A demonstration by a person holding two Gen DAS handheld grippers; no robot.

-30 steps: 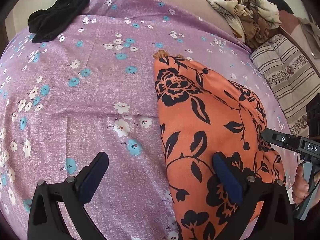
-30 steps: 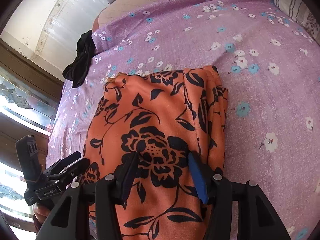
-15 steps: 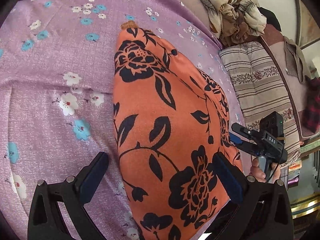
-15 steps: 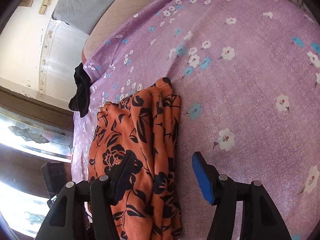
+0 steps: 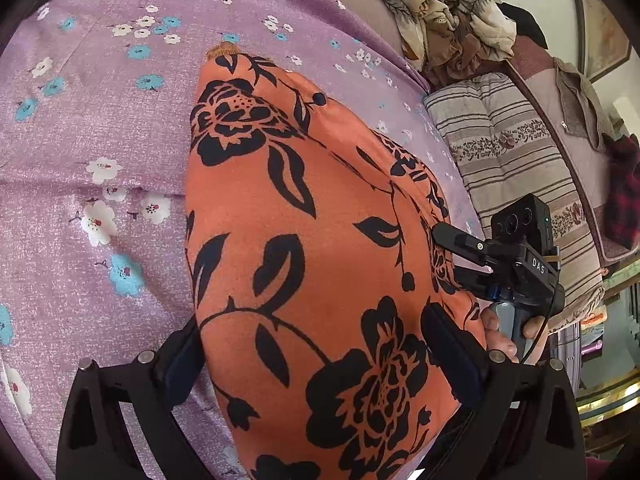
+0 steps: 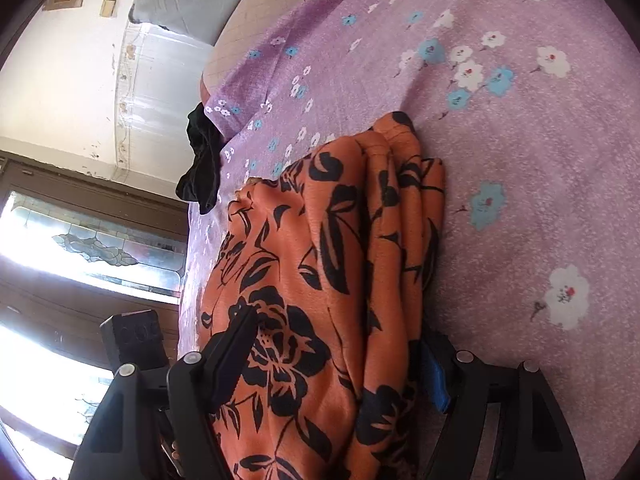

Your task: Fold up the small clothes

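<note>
A folded orange garment with a black flower print [image 5: 304,248] lies on the purple flowered bedsheet [image 5: 100,128]. My left gripper [image 5: 320,364] is open, with one finger on each side of the garment's near end. My right gripper [image 6: 332,352] is also open and straddles the garment's other end [image 6: 320,280], where the stacked fold edges show. In the left wrist view the right gripper [image 5: 460,256] reaches in at the garment's right edge. The left gripper's camera body [image 6: 134,340] shows at the lower left of the right wrist view.
A black garment [image 6: 202,164] lies at the far edge of the bed. A crumpled cream floral cloth [image 5: 444,12] and a striped cushion [image 5: 516,184] sit at the right side. A window with patterned glass [image 6: 88,248] is beyond the bed.
Both grippers have moved in onto the garment's ends, so the cloth now sits between each pair of open fingers. The garment's near end looks raised and bunched.
</note>
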